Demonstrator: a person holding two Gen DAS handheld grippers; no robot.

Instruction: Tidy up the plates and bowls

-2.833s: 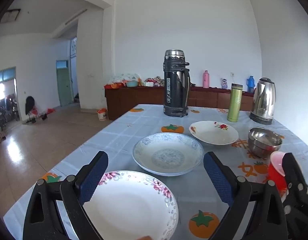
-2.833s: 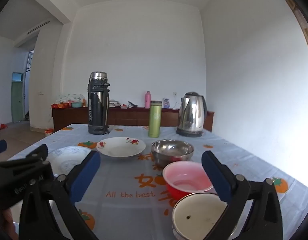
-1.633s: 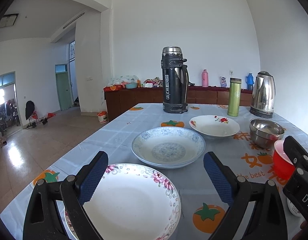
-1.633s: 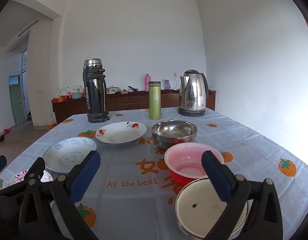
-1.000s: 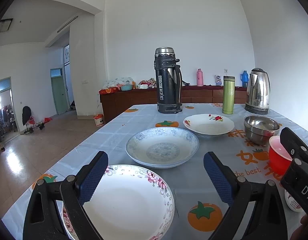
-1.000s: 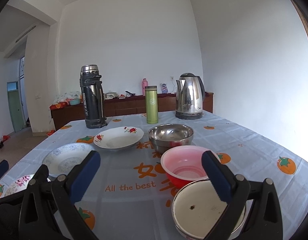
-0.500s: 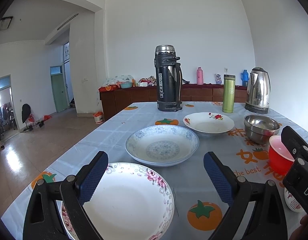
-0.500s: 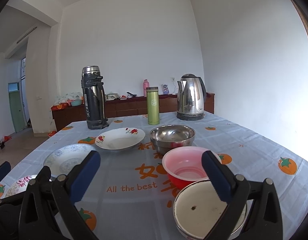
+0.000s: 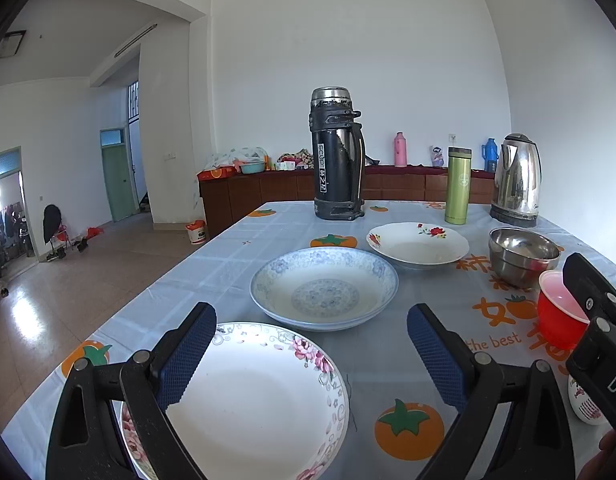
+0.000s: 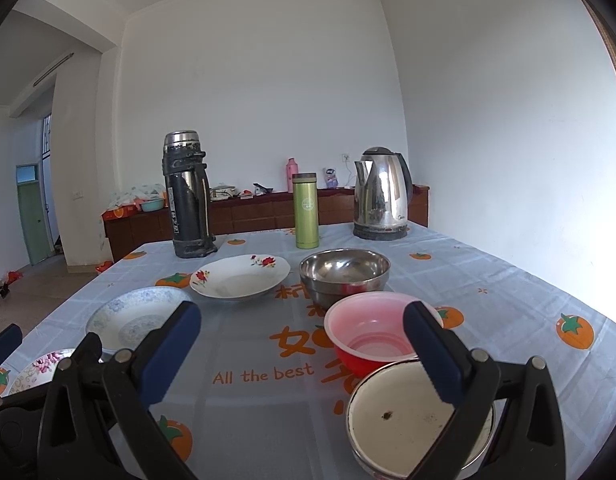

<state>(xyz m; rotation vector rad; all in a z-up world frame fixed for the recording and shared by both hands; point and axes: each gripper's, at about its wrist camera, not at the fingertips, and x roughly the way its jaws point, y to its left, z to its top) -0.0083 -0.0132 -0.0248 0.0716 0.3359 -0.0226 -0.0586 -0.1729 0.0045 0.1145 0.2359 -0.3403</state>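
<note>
Thermos (image 9: pixel 336 156), flask (image 9: pixel 458 186), kettle (image 9: pixel 516 180) apparently behind plates, unobstructed

We see a table (image 10: pixel 488 280) under a pale blue checked cloth printed with orange persimmons. Three plates rest on it: floral-rimmed (image 9: pixel 259 396) nearest, blue-patterned (image 9: pixel 324 288), then red-flowered (image 9: pixel 418 242). Beside them sit a steel bowl (image 10: pixel 344 272), a red bowl (image 10: pixel 372 334) and a white enamel bowl (image 10: pixel 408 412). At the far end stand a black thermos (image 9: pixel 336 156), a green flask (image 9: pixel 458 186) and a kettle (image 9: pixel 516 180).
</note>
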